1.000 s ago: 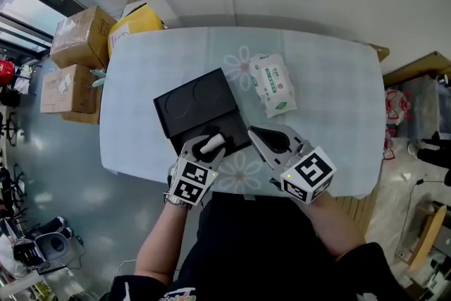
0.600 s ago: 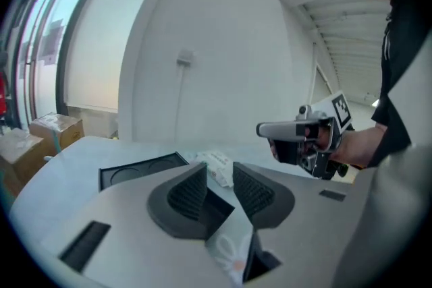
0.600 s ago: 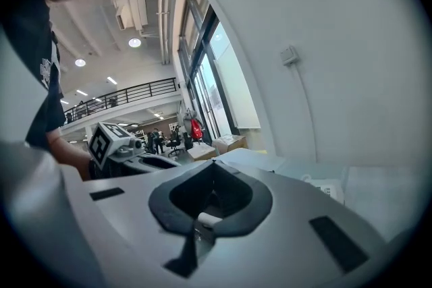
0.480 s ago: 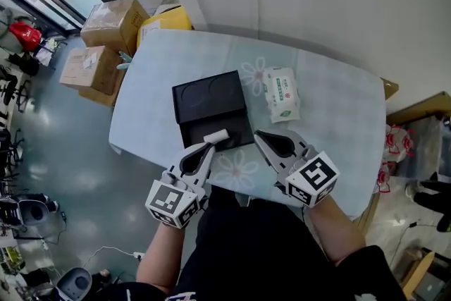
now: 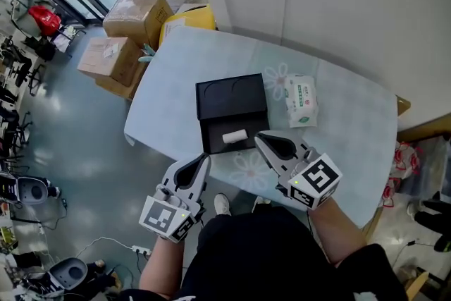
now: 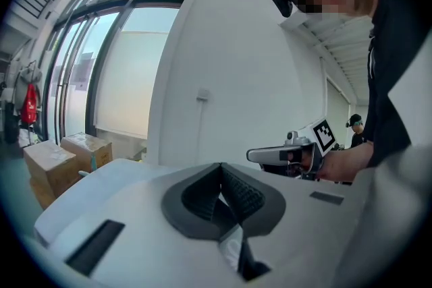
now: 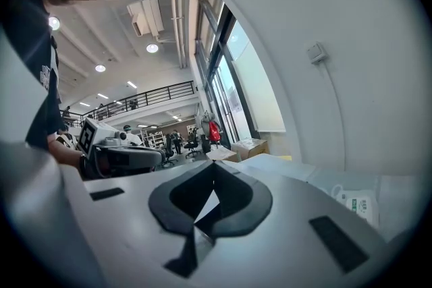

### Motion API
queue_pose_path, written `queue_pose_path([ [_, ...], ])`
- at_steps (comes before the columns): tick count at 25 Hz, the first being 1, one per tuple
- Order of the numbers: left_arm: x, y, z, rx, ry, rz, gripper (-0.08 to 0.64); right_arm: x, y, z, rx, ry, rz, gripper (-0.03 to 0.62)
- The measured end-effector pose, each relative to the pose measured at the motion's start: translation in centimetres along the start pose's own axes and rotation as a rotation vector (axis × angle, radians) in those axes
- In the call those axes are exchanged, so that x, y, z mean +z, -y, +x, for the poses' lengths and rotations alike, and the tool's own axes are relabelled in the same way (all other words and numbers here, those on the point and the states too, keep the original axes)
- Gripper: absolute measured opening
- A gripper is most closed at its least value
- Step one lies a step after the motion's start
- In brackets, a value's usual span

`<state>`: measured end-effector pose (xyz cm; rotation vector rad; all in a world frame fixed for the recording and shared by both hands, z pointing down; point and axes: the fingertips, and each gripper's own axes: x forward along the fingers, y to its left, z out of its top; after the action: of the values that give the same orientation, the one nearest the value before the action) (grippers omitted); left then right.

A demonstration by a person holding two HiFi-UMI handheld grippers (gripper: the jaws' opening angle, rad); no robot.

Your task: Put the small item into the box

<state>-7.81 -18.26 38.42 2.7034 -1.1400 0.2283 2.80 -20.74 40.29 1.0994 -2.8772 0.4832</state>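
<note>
**A:** Start with the head view. Where is the small thing?

**B:** The small white item (image 5: 235, 137) lies inside the black box (image 5: 232, 99), in the half nearer the person. The box sits on the pale blue worktop (image 5: 345, 130). A pack of wipes (image 5: 301, 101) lies just beside the box on its right.

**A:** And the tongs?

**B:** Both are at the near side of the worktop, and neither touches the box. The left tongs (image 5: 205, 159) point toward the box's near left corner. They have just been closing, and their tips are now together with nothing between them. The right tongs (image 5: 258, 138) have their tips near the box's near right corner. They are also pinched to a point and empty.

**A:** Anything past the worktop?

**B:** Cardboard boxes (image 5: 120, 39) are stacked on the floor at the far left.

**A:** What about the left gripper view?

**B:** The two jaws meet at the tips and hold nothing. The right tongs show to the right, held in a hand. Ahead is a white wall (image 6: 243, 64), with windows and the cardboard boxes to the left.

**A:** And the right gripper view?

**B:** Its jaws are pressed together too, with nothing in them. The left tongs show at the left. The worktop and the pack of wipes are at the lower right.
</note>
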Motion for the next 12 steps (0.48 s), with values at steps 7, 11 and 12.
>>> queue_pose_path([
  [7, 0.6, -2.6, -3.5, -0.015, 0.040, -0.025, 0.008, 0.2, -3.4, 3.4, -0.008, -0.007, -0.017, 0.009],
  [11, 0.0, -3.9, -5.5, -0.061, 0.038, -0.028, 0.008, -0.2, -6.0, 5.1, -0.035, -0.013, -0.017, 0.009],
  [12, 0.0, -4.2, -5.9, -0.073, 0.041, -0.029, 0.008, -0.3, -6.7, 5.4, -0.043, -0.014, -0.019, 0.009],
])
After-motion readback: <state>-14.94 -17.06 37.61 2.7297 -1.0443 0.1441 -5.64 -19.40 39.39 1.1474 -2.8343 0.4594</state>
